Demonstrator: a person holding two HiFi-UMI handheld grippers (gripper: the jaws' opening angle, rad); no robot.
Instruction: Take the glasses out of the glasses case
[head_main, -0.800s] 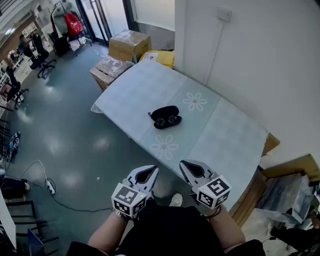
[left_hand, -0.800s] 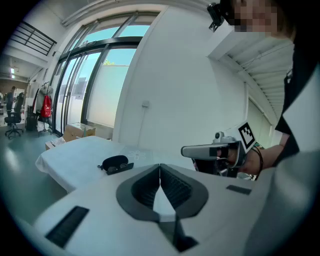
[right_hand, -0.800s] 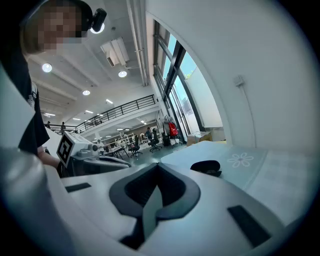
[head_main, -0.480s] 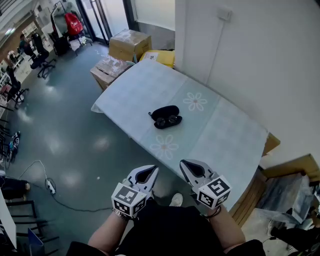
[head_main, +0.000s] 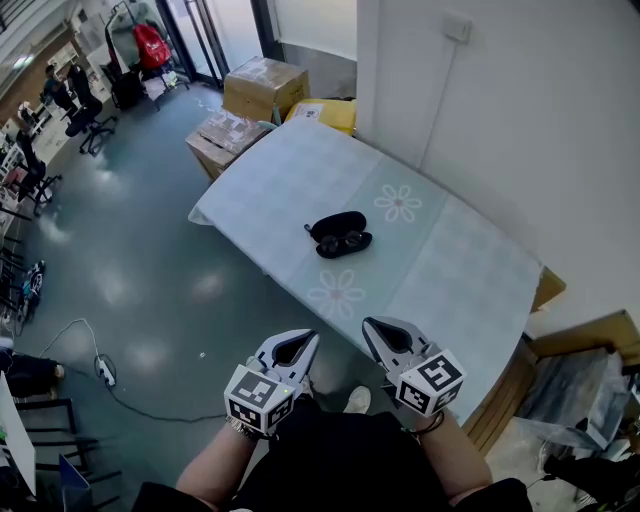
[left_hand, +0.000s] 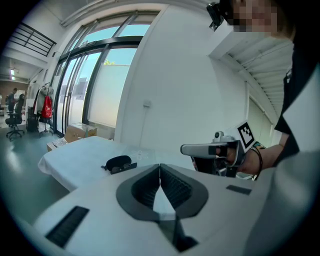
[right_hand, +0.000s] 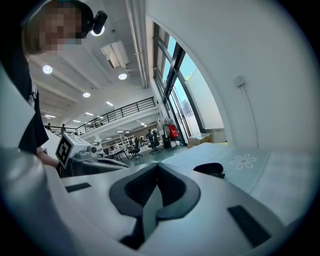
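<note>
The person stands at the near edge of a table (head_main: 300, 180) that is covered with a pale cloth carrying two flower prints (head_main: 398, 204), and holds both grippers low in front of the body, well apart from the task's thing. The left gripper (head_main: 296, 345) has its jaws closed, tips touching, with nothing between them, as the left gripper view (left_hand: 160, 175) shows. The right gripper (head_main: 385, 335) is the same: jaws together and empty in the right gripper view (right_hand: 157, 172). Each gripper carries a cube with black-and-white square markers, the left cube (head_main: 258, 398) and the right cube (head_main: 430, 383); these patterns are the only clear print in view. The black glasses case (head_main: 338, 235) lies near the middle of the table, between the two flowers. It appears open, and two dark lenses of the glasses (head_main: 346, 243) show in the half nearer to the person. Beyond the far end of the table stand cardboard boxes (head_main: 264, 85); the labels on them are too small to read
</note>
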